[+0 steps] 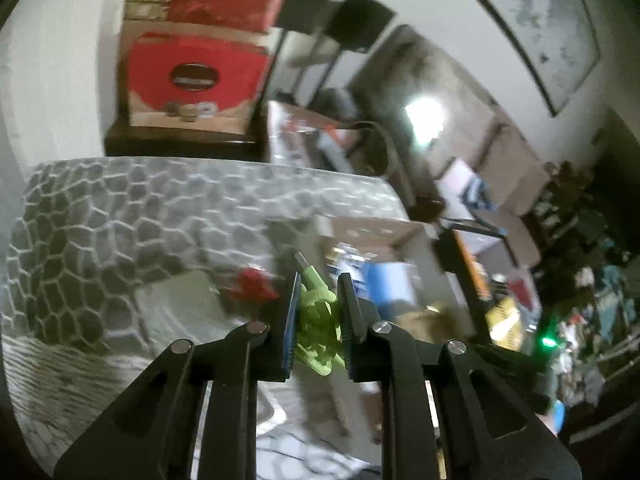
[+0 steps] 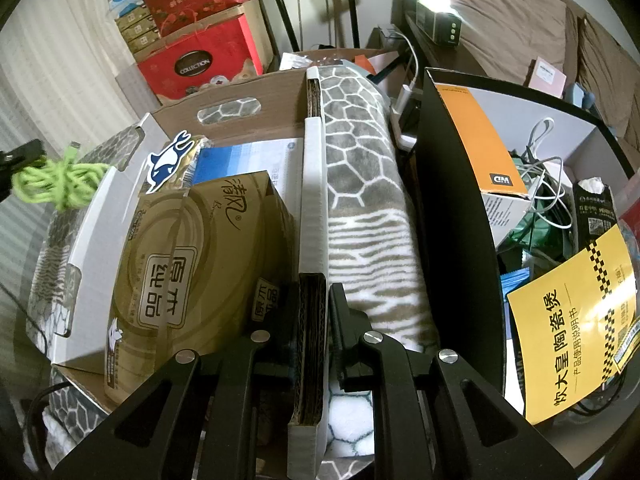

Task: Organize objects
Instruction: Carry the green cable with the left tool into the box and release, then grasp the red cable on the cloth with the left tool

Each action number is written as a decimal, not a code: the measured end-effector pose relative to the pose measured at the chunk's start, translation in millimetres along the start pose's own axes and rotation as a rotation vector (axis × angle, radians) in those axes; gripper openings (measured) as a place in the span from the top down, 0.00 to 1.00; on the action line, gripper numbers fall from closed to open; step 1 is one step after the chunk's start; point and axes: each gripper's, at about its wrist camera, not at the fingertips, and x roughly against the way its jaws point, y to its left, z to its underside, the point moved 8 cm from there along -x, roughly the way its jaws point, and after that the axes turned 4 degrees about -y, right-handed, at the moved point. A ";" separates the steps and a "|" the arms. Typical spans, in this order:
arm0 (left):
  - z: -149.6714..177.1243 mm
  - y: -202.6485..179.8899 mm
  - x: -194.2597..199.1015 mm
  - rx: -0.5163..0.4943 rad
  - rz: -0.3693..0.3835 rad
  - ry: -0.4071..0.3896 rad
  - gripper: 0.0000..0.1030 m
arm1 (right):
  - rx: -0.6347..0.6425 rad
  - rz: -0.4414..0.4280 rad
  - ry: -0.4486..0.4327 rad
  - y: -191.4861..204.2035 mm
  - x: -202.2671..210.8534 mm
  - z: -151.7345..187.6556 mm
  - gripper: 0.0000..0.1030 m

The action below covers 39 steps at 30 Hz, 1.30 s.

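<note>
My left gripper [image 1: 318, 292] is shut on a coiled lime-green cable [image 1: 316, 320] with a USB plug at its tip, held in the air above the patterned blanket. In the right wrist view the same green cable [image 2: 60, 180] hangs at the far left, over the left wall of an open cardboard box [image 2: 96, 216]. My right gripper [image 2: 314, 292] is shut on the right wall of that cardboard box [image 2: 312, 200]. Inside the box lie a gold tissue pack [image 2: 192, 264], a blue-and-white booklet [image 2: 240, 160] and a shark sticker [image 2: 168, 160].
A grey blanket with a stone pattern [image 2: 360, 160] lies under and beside the box. A black bin [image 2: 452, 200] at the right holds an orange WD box [image 2: 480, 140], white cables and a yellow manual [image 2: 572, 320]. Red gift boxes [image 2: 200, 56] are stacked behind.
</note>
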 end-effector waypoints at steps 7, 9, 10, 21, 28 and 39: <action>1.0 -53.6 25.4 -0.108 0.049 -0.095 0.84 | -0.007 -0.007 0.001 0.4 -1.0 1.3 0.88; 9.0 -67.0 25.1 -0.146 0.061 -0.103 0.85 | -0.007 -0.006 0.001 0.3 -0.9 1.4 0.88; 14.8 -72.5 20.8 -0.182 0.045 -0.096 0.85 | -0.007 -0.007 0.001 -0.1 -1.0 1.3 0.88; 96.2 -82.6 -35.3 -0.301 -0.029 0.043 0.83 | -0.010 -0.012 0.001 0.3 -0.5 1.3 0.88; 122.4 -74.8 -61.3 -0.275 -0.019 0.144 0.82 | -0.008 -0.011 0.001 -0.4 0.4 1.6 0.88; 101.0 -76.4 -34.0 -0.233 0.110 0.163 0.46 | -0.009 -0.014 0.001 -0.4 1.7 2.0 0.87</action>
